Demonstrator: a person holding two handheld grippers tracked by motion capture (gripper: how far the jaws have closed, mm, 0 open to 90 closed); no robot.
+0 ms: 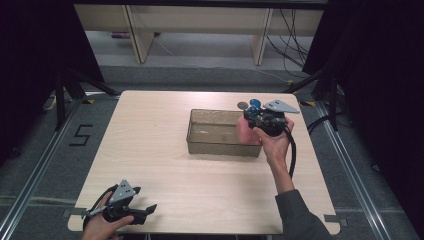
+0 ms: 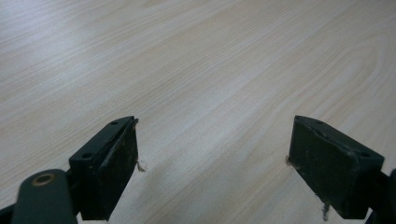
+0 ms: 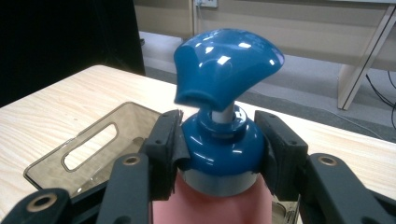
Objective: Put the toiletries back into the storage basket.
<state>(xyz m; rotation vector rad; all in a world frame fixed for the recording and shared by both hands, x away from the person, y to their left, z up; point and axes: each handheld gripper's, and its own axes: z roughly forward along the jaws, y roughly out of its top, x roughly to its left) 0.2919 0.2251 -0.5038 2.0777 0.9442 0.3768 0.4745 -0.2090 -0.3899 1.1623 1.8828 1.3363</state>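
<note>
A pink pump bottle [image 1: 245, 131] with a blue pump head [image 3: 227, 65] is held over the right end of a clear grey bin [image 1: 210, 142]. My right gripper [image 1: 257, 120] is shut on the bottle's blue collar [image 3: 219, 149], one jaw on each side. In the right gripper view the bin [image 3: 88, 154] lies below and to the left of the bottle. My left gripper [image 1: 142, 212] rests at the table's near left corner, held in a hand. Its jaws stand wide apart over bare wood in the left gripper view [image 2: 212, 158], with nothing between them.
The light wooden table [image 1: 165, 170] has rounded corners. Black frame legs stand at the far left and far right. A pale wooden bench and dark cables lie on the floor beyond the table. A floor marking "5" sits left of the table.
</note>
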